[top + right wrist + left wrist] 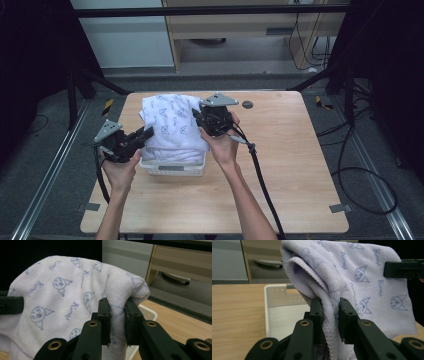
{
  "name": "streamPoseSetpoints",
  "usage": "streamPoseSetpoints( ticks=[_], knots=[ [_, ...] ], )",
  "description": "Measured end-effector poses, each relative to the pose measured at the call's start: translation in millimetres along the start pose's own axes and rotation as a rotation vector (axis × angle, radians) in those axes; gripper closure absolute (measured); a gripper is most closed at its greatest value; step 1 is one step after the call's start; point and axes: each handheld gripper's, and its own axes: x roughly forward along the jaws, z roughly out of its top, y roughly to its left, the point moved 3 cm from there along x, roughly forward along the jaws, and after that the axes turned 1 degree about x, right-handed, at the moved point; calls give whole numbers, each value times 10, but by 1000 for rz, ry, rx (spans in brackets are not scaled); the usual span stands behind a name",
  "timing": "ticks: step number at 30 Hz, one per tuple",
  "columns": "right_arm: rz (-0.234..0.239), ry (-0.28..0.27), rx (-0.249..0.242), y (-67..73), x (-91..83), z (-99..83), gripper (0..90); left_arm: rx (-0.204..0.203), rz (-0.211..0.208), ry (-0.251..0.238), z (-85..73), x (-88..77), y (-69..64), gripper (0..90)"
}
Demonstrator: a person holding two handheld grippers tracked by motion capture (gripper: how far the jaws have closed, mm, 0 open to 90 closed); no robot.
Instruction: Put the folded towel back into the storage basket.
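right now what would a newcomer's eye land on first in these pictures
First, the white towel with small blue cartoon faces, held up over the middle of the wooden table. The left gripper and the right gripper each pinch a fold of it from opposite sides; each gripper view shows cloth clamped between the jaws. Next, the white perforated basket sitting under the towel near the table's front.

Towel [172,122] draped over basket [172,169] opening, bare table [295,165] right
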Motion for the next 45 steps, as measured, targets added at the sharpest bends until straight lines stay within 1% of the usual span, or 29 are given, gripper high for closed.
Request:
streamPoseSetpoints(
  ticks=[4,5,6,7,9,12,18,19,30,42,45],
  knots=[
    [-4,3,2,12,58,-17,776,-8,9,3,-15,23,45,751],
    [-5,6,2,24,114,-37,775,-8,17,10,-32,43,71,751],
    [-5,6,2,24,114,-37,775,-8,17,10,-32,43,71,751],
    [-7,12,-1,32,167,-60,776,-7,27,18,-48,69,99,751],
    [-7,13,-3,34,187,-68,776,-10,30,21,-57,79,114,751],
    [-7,23,10,38,280,-118,776,-12,42,37,-98,136,160,751],
    [-16,40,20,20,379,-197,776,-4,53,61,-149,215,189,751],
    [-20,55,20,11,418,-228,775,-4,54,68,-163,232,199,751],
    [-34,88,23,7,571,-333,774,-12,69,109,-276,363,285,751],
    [-44,124,26,-26,706,-469,773,-7,81,148,-362,465,319,751],
    [-44,130,41,-40,747,-529,773,-3,87,163,-393,499,328,751]
  ],
)
